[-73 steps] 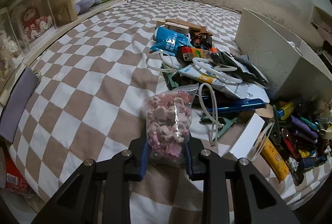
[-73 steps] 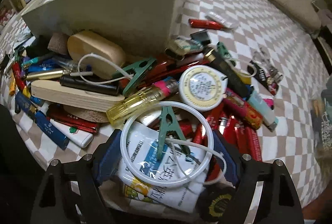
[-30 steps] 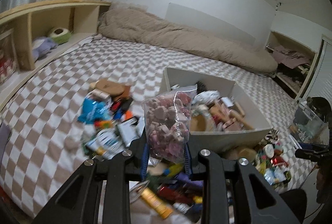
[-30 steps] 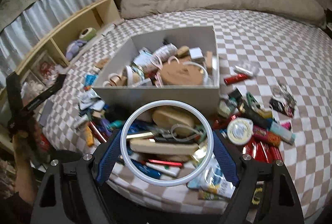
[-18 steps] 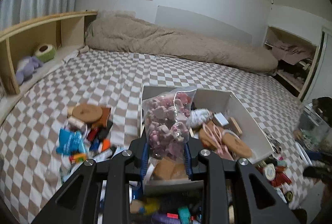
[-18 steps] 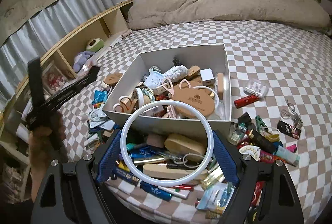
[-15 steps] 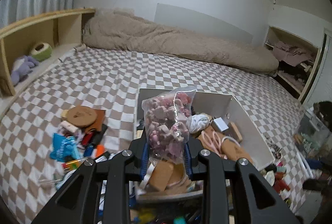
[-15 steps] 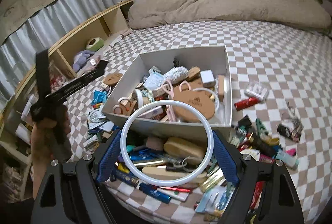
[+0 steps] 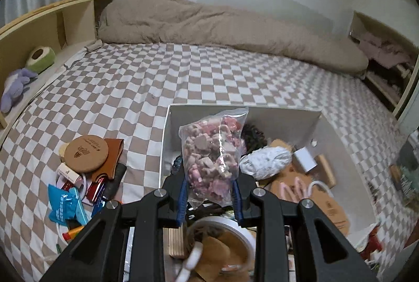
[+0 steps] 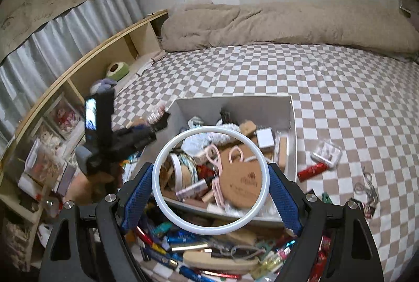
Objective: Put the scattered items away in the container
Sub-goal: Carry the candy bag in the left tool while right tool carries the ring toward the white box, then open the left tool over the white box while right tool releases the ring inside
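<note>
My left gripper (image 9: 209,199) is shut on a clear bag of pink bits (image 9: 213,153) and holds it above the near left part of the white box (image 9: 288,116). The box holds several items. My right gripper (image 10: 210,197) is shut on a white ring (image 10: 167,208), held above the box's (image 10: 235,101) near wall. The left gripper (image 10: 157,125) with its bag shows in the right wrist view at the box's left edge.
Loose items lie left of the box (image 9: 86,174), among them a blue packet (image 9: 64,206) and a cork disc (image 9: 86,152). More pens and tubes lie in front of the box (image 10: 209,255), and a red tube (image 10: 313,169) to its right. A wooden shelf (image 10: 104,51) runs along the left.
Both grippers have risen from the pile with their items and moved toward the box. The left gripper with the bag now hangs over the box's left part.
</note>
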Motion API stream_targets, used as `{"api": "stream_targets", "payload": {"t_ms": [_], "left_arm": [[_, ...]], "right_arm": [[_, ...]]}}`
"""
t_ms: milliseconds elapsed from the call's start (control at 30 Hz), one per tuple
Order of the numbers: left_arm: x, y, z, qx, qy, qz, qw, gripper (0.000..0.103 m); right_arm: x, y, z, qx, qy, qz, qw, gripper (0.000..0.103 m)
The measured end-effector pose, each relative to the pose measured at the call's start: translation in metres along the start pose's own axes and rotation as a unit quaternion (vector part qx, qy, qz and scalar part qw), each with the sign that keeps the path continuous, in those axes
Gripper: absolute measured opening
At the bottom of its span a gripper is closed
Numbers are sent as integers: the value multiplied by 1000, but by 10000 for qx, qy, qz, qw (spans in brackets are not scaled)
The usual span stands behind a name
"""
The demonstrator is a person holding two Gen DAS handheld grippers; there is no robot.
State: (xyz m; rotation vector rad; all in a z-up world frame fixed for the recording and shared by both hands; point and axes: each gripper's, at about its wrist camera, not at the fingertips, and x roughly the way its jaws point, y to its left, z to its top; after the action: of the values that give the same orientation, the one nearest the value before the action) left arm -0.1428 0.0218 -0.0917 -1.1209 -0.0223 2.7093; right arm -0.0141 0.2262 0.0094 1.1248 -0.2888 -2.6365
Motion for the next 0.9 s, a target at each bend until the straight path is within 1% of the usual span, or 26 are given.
{"api": "stream_targets", "payload": {"t_ms": [67,100,133,200,300,467,667,900], "left_arm": [[9,0,-1,85,99,73,9999,29],[12,1,-1,77,124,85,9999,34],[13,4,0,33,143,91,9999,47],[12,9,1,-63,56,88,9999,62],[4,15,2,-155,-80,8,9998,63],[-8,28,0,-368,-162,-185,9990,63],[-27,45,-1,-586,-345,-282,9973,63],[-38,66,1,-871,-477,-403,9942,63]], "right_arm": [[5,2,9,34,9,49,10000,85],[8,3,13,57,11,46,10000,85],[11,3,17,74,20,37,10000,85],[18,3,23,120,57,8,9999,85],[31,5,32,183,130,-52,9997,85],[59,3,43,307,304,-161,9989,85],[109,-1,49,316,668,-379,9965,85],[161,-4,49,533,927,-432,9933,85]]}}
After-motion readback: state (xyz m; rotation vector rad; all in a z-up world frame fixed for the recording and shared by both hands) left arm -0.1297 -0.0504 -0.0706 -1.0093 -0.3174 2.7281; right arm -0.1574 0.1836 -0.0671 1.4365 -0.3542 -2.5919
